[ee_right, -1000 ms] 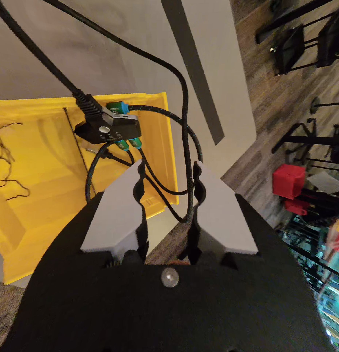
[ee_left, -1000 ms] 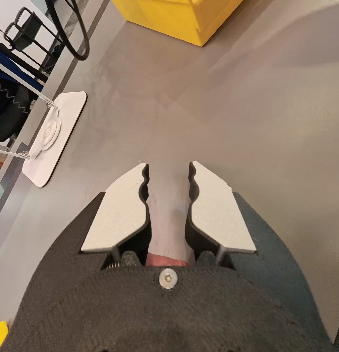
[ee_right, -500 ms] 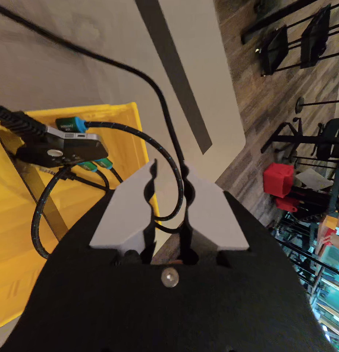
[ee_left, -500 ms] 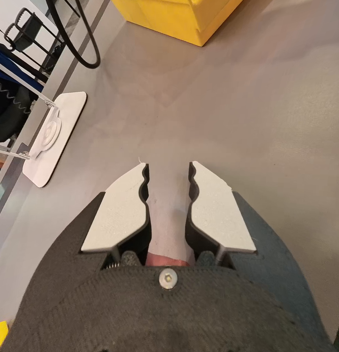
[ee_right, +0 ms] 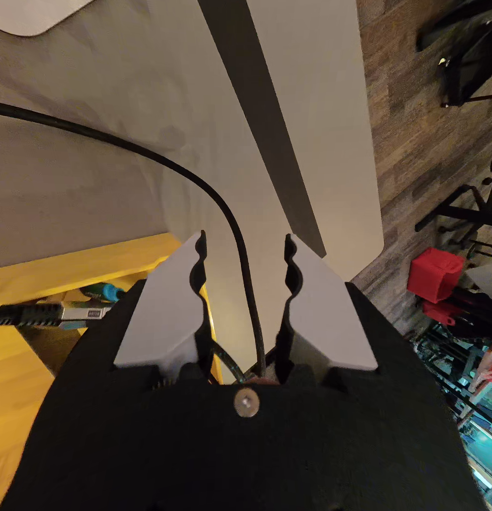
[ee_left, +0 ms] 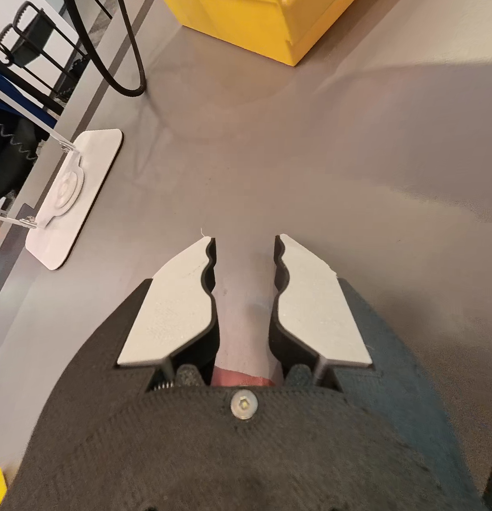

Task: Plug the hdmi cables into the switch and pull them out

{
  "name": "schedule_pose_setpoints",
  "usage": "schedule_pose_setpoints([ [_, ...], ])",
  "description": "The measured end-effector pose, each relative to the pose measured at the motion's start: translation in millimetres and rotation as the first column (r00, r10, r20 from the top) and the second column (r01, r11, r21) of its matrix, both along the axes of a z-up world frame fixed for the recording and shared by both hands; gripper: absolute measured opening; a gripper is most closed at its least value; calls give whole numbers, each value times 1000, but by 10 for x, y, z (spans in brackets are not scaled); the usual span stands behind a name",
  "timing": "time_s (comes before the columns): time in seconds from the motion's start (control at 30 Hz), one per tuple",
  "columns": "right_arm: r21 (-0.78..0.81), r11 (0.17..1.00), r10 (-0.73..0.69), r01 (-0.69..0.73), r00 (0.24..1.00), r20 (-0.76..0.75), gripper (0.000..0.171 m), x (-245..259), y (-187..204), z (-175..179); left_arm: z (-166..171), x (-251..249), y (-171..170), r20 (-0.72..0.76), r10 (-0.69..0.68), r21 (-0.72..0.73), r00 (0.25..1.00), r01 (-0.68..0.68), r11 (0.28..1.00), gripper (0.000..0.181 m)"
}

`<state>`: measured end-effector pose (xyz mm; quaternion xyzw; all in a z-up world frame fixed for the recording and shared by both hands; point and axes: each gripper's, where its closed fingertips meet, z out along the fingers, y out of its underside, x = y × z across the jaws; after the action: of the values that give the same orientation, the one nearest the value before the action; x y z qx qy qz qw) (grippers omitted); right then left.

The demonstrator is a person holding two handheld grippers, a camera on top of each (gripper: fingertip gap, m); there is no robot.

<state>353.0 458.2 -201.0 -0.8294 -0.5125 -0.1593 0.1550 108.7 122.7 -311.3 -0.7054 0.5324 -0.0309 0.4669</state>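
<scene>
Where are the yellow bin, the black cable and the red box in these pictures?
yellow bin (ee_left: 255,30): left wrist view, its side wall.
black cable (ee_right: 167,163): right wrist view, middle of its curve over the table.
red box (ee_right: 432,273): right wrist view, its front face.

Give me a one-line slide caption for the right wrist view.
Open right gripper above the grey table, a black cable running between its fingers, yellow bin at left.

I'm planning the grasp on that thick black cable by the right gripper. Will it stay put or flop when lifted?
The black cable lies in a smooth, wide curve, so it is probably flexible yet springy, likely sagging rather than holding shape. Its long run across the table could drag. Its surface looks fairly matte, so the open right gripper may hold it without much slip.
</scene>
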Motion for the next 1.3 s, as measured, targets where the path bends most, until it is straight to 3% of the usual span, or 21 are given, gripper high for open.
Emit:
schedule_pose_setpoints([
  [0.13,-146,984,-81,102,986,145,58,216,110,-418,8,1,-6,-5,-2,19,1000,2,1000,39],
  [0.23,-233,958,-130,164,979,154,56,286,125,-650,9,4,-16,-4,-9,19,1000,9,1000,39],
  [0.3,-281,940,-144,196,970,197,41,353,78,-758,8,8,-23,-2,-16,12,1000,16,1000,40],
  [0.37,-312,926,-148,214,964,221,6,388,30,-815,6,9,-26,1,-20,5,1000,20,1000,40],
  [0.4,-303,929,-156,211,968,195,4,356,46,-799,7,9,-27,2,-21,3,1000,21,1000,41],
  [0.5,-174,967,-178,184,983,49,3,200,191,-457,7,10,-29,3,-23,4,1000,23,1000,41],
  [0.63,45,977,-187,210,937,-294,1,21,167,472,9,9,-29,2,-23,5,1000,23,1000,41],
  [0.77,275,914,-44,297,750,-660,0,92,-272,1595,12,6,-26,3,-19,7,1000,19,1000,42],
  [0.83,306,890,19,338,642,-767,0,214,-634,1834,13,6,-25,2,-19,11,1000,19,1000,42],
  [0.93,277,869,33,411,509,-860,0,495,-1115,1733,17,5,-23,2,-16,15,1000,16,1000,43],
  [1.03,170,874,-9,455,364,-931,0,690,-1439,1319,21,6,-26,-1,-17,27,1000,17,999,42],
  [1.17,57,907,16,418,100,-995,0,715,-1661,953,22,5,-21,-3,-13,31,1000,13,999,42],
  [1.3,3,942,26,337,-66,-997,0,571,-1653,862,20,-1,-9,-2,-3,28,1000,3,1000,42],
])
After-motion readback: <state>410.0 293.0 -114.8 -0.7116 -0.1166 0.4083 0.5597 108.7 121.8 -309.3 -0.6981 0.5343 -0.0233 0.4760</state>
